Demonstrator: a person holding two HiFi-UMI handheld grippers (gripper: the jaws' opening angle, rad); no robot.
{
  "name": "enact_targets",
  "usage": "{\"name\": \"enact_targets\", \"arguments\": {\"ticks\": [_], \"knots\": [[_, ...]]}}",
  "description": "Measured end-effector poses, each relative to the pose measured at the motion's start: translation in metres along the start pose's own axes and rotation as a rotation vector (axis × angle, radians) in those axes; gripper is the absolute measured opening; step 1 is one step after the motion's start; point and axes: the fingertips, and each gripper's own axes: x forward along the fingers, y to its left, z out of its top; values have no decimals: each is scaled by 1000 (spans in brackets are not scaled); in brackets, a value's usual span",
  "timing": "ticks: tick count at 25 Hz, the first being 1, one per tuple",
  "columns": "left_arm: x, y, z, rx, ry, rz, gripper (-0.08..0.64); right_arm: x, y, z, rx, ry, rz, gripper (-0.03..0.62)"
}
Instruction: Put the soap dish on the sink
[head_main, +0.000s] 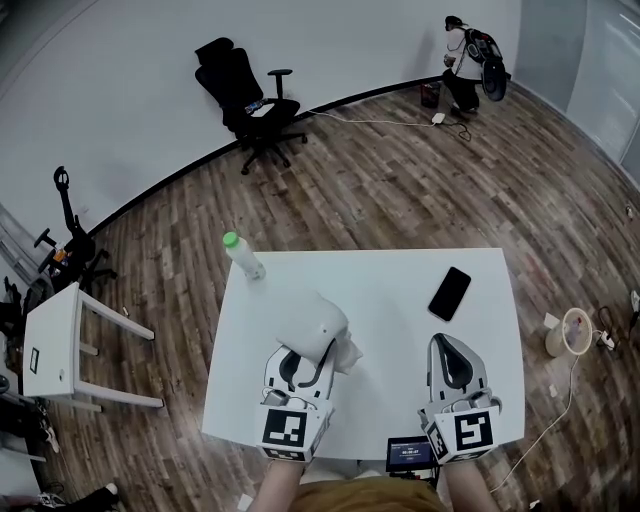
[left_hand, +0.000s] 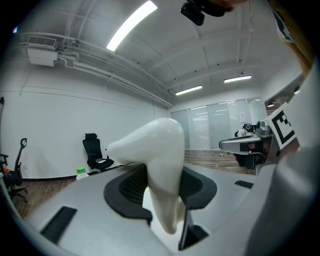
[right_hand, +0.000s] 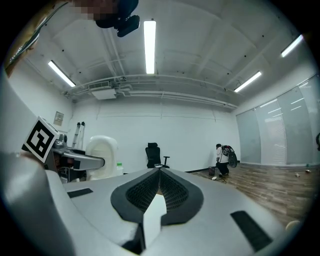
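Note:
The soap dish (head_main: 316, 321) is a glossy white, curved piece, and my left gripper (head_main: 322, 348) is shut on it above the near left part of the white table (head_main: 380, 300). In the left gripper view the soap dish (left_hand: 162, 160) stands between the dark pads, one lobe jutting left. My right gripper (head_main: 446, 342) is over the table's near right with its jaws together and nothing between them. In the right gripper view the right gripper (right_hand: 159, 175) points level, with the soap dish (right_hand: 102, 156) off to its left.
A green-capped bottle (head_main: 243, 255) stands at the table's far left corner and a black phone (head_main: 450, 293) lies at its right. A small screen (head_main: 410, 453) sits at the near edge. On the wooden floor are an office chair (head_main: 248, 100), a white side table (head_main: 55, 340) and a person (head_main: 467, 60) far back.

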Motion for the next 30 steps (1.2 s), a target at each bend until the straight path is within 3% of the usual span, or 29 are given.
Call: {"name": "enact_targets", "arguments": {"ticks": [6, 19, 27, 30], "knots": [[12, 10, -14, -61, 19, -30, 150, 15, 2, -14, 15, 29, -5, 9], [21, 20, -75, -401, 103, -60, 150, 28, 15, -36, 34, 87, 29, 9], [22, 14, -106, -663, 136, -87, 150, 25, 16, -48, 54, 117, 27, 11], [23, 9, -118, -800, 143, -104, 150, 25, 16, -52, 62, 124, 27, 9]]}}
